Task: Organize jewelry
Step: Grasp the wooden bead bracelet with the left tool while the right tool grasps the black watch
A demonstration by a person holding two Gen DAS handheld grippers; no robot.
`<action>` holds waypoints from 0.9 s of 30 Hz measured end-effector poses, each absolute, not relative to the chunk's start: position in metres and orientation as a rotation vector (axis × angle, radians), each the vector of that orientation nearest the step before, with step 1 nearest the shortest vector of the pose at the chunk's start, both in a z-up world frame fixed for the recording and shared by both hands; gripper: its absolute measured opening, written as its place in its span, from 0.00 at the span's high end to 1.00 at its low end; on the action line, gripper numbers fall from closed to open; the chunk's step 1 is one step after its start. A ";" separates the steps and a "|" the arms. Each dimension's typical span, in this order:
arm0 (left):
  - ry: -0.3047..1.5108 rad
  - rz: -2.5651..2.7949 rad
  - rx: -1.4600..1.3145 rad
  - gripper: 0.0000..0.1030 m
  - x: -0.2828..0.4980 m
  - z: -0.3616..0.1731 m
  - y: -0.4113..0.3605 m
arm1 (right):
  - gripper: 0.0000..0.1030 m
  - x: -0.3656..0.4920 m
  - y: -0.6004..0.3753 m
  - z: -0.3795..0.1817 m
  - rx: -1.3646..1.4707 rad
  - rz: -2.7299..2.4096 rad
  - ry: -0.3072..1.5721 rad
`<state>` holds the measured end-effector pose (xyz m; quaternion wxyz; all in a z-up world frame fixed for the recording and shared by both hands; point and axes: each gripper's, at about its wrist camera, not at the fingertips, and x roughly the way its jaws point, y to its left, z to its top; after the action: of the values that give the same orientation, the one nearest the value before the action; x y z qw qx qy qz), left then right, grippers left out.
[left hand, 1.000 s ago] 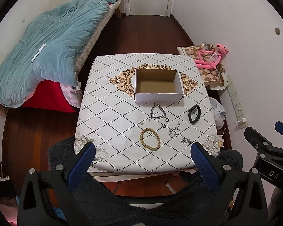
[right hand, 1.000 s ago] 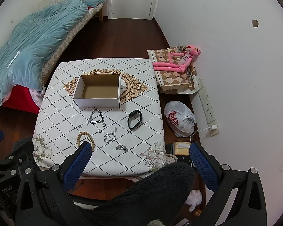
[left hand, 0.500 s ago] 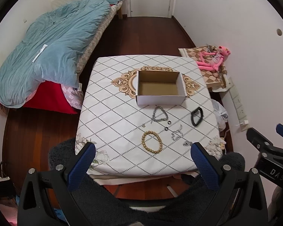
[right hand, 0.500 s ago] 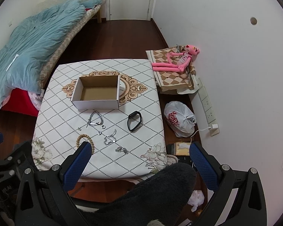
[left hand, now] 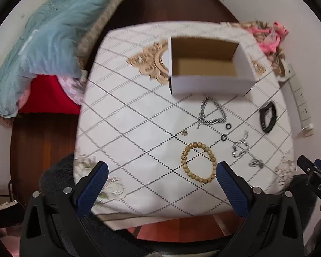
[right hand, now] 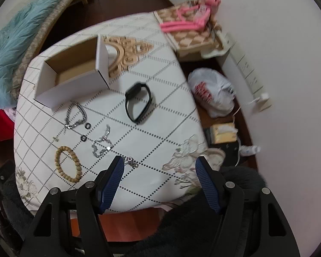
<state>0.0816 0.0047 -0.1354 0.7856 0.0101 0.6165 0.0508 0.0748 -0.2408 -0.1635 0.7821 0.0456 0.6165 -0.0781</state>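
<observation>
Jewelry: one bead bracelet [left hand: 198,162], two black rings [left hand: 228,126].

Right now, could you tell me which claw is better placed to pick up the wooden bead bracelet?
Left, probably. The left claw is open with the bead bracelet just ahead of its right finger; the right claw is open nearer the small silver pieces.

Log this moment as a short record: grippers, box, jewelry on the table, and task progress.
left gripper: open, holding nothing, above the near table edge
right gripper: open, holding nothing
cardboard box: open top, nothing visible inside
wooden bead bracelet: on the tablecloth, nearest the left gripper
silver chain: lying just in front of the box
black wristband: on the table, right of the box
two small black rings: between chain and bracelet
progress: no jewelry in the box yet
</observation>
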 end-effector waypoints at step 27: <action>1.390 -0.117 -0.063 0.94 0.085 -0.230 -0.004 | 0.31 0.096 -0.251 -0.229 0.247 -0.179 1.391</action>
<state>0.0846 -0.0042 -0.2296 0.7659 -0.0291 0.6400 -0.0540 0.0958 -0.2509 -0.2294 0.7571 0.1131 0.6382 -0.0820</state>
